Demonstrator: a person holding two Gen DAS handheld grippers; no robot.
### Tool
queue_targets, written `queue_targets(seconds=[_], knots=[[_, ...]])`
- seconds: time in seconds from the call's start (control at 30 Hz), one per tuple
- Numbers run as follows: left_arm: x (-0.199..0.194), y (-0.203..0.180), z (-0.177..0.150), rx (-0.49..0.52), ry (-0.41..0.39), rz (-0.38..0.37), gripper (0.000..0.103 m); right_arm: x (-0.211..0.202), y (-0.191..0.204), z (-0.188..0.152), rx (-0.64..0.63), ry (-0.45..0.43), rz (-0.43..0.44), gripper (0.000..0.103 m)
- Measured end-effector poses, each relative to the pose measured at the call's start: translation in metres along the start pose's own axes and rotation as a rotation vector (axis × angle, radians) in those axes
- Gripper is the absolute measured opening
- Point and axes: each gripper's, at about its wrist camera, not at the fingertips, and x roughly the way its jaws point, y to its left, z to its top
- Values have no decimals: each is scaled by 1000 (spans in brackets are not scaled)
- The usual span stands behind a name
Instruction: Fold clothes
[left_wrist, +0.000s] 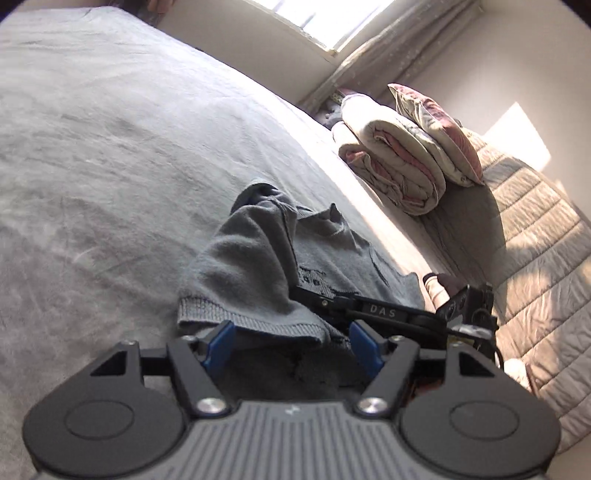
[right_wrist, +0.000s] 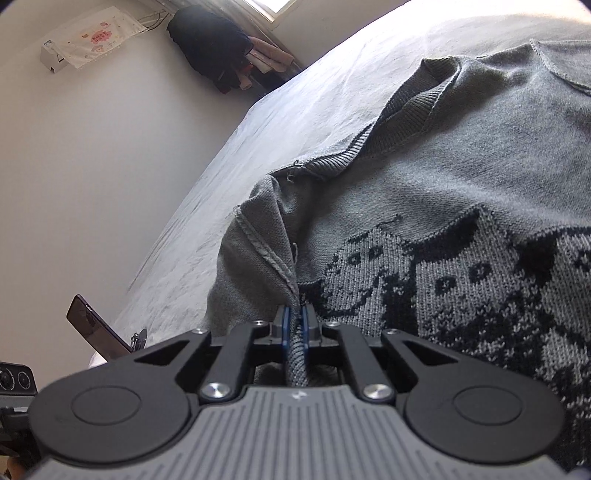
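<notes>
Where right tool (right_wrist: 294, 325) pinches, sweater (right_wrist: 443, 177) seam hidden

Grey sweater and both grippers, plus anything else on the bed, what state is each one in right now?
Grey sweater: rumpled on the bed, not folded flat.
Sweater sleeve: draped over, ribbed cuff between the left pads.
Left gripper: open.
Right gripper: shut on a sweater seam.
Quilt: folded, pillow on top.

Left tool (left_wrist: 291, 341) apparently open, right tool (right_wrist: 294, 326) clamped
</notes>
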Motion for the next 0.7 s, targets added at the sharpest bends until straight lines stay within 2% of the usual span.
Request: queue_targets(seconds=[0.07,0.13,0.3,0.37,0.47,0.53,0.6,0.7], knots=[[-6,15,3,-113,-19,-2,71,9,-4,6,3,0,2,7],[-6,23,2,-191,-33,30,70,10,-5,6,4,0,5,7],[-4,26,-1,-220,-69,133,68,12,-5,6,5,2,9,8],[2,28,0,-239,-69,140,64,13,-4,6,4,1,9,9],[13,28,5,-270,-68,128,40,12,-3,6,2,-1,13,11],[19,26,10,-270,-66,146,14,11,-3,6,3,-4,19,14],[19,22,18,-235,-85,212,6,11,-3,6,3,-6,27,17],[15,13,37,-139,-135,339,5,10,-3,6,14,-11,51,22]])
